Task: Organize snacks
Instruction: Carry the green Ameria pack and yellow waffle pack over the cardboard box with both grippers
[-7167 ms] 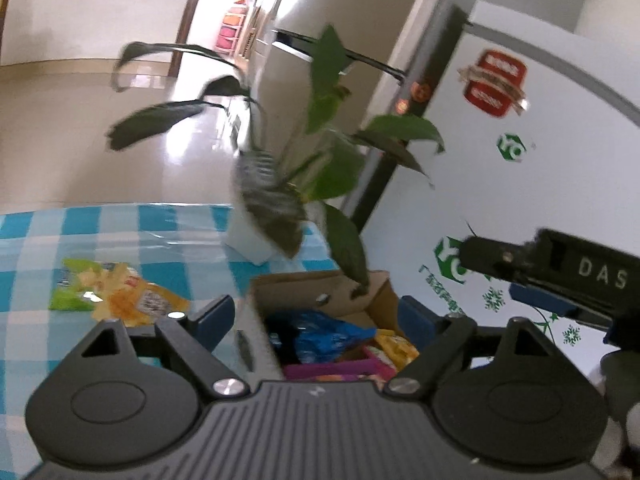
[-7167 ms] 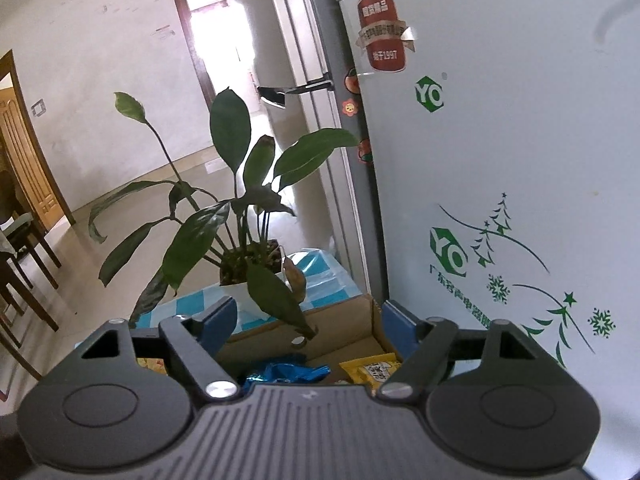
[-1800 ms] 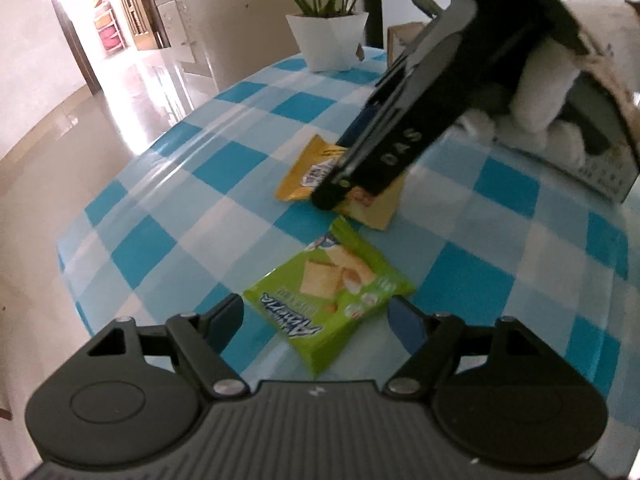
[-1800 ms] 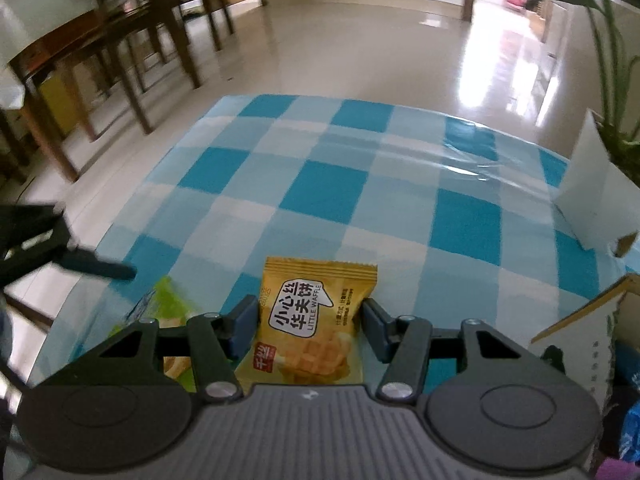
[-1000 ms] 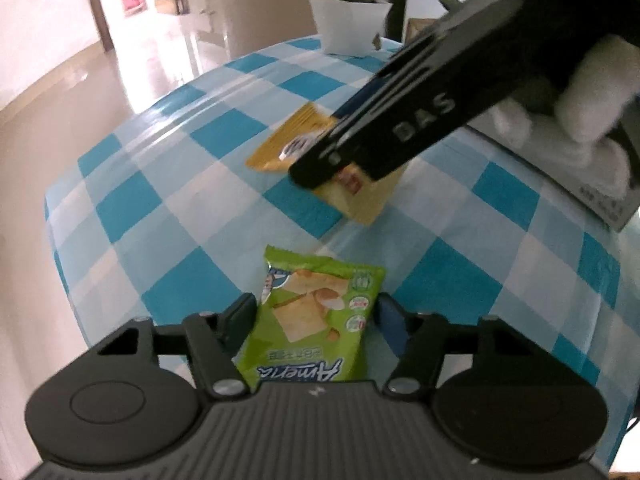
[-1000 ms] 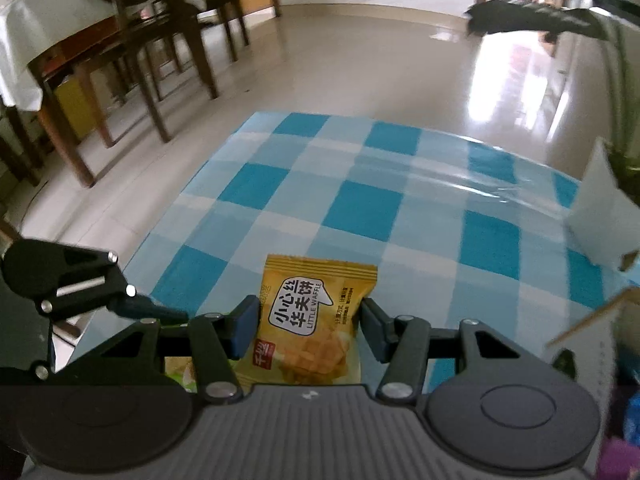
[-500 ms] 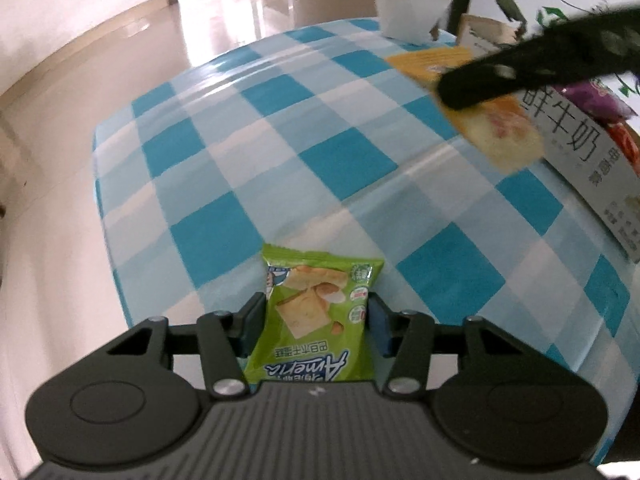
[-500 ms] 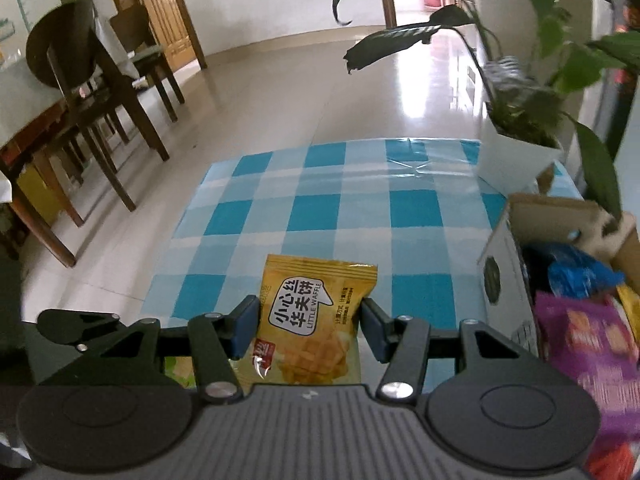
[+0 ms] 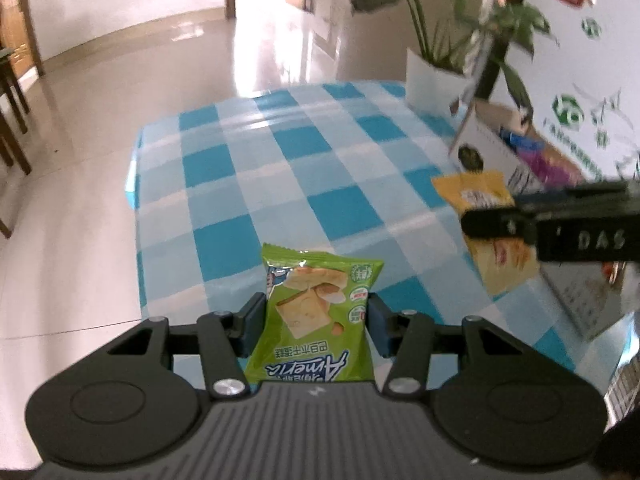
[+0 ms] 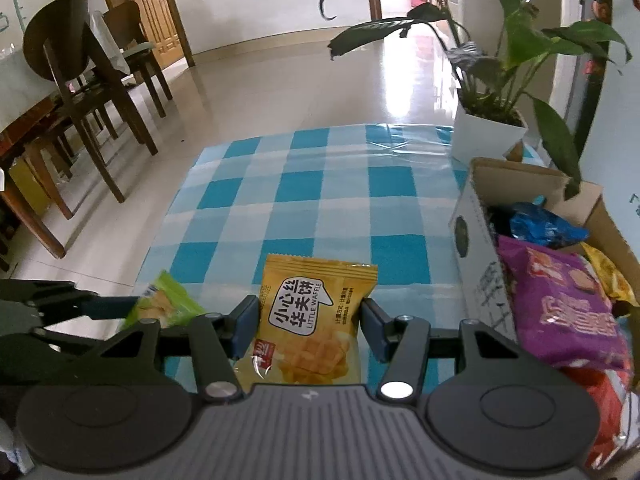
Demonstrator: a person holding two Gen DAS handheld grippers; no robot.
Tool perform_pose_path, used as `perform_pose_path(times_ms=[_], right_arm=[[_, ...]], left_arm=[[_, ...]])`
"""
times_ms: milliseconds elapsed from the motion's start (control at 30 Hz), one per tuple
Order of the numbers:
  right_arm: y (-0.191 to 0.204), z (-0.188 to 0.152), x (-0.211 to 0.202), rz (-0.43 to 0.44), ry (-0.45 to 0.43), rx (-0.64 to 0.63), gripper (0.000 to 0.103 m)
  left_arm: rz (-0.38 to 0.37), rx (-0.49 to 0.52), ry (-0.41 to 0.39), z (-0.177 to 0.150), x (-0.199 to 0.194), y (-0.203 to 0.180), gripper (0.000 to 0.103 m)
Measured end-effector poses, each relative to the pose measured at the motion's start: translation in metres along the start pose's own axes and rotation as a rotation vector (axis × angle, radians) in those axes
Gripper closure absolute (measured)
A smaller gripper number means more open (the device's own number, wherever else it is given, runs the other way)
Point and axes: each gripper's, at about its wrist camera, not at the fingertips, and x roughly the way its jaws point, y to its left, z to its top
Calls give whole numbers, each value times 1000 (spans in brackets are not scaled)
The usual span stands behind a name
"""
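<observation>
My left gripper (image 9: 316, 316) is shut on a green cracker packet (image 9: 316, 312), held up over the blue-checked table (image 9: 280, 152). My right gripper (image 10: 310, 320) is shut on a yellow waffle packet (image 10: 312, 320), lifted clear of the table. In the left wrist view the right gripper (image 9: 500, 226) shows at the right edge with the yellow packet (image 9: 476, 194) in it. The right wrist view shows the left gripper (image 10: 132, 304) low on the left with the green packet (image 10: 164, 304). A cardboard box (image 10: 476, 248) at the right holds several snack bags.
A potted plant in a white pot (image 10: 488, 138) stands on the table's far right corner, its leaves hanging over the box. Behind the box rises a white fridge (image 9: 580, 60). Wooden chairs (image 10: 92, 92) and a dining table stand on the tiled floor to the left.
Both grippers have risen off the table with their packets and swung toward the box. The left jaws closed onto the green packet. The box has come into both views.
</observation>
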Motion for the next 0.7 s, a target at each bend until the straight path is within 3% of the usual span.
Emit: perform_pose_path(times_ms=[267, 700], right_arm=[[-11, -5, -21, -16, -35, 19, 43], [-27, -7, -54, -37, -86, -13, 43]], left_arm=[[-22, -173, -93, -5, -23, 1, 51], [-2, -206, -155, -19, -38, -17, 51]])
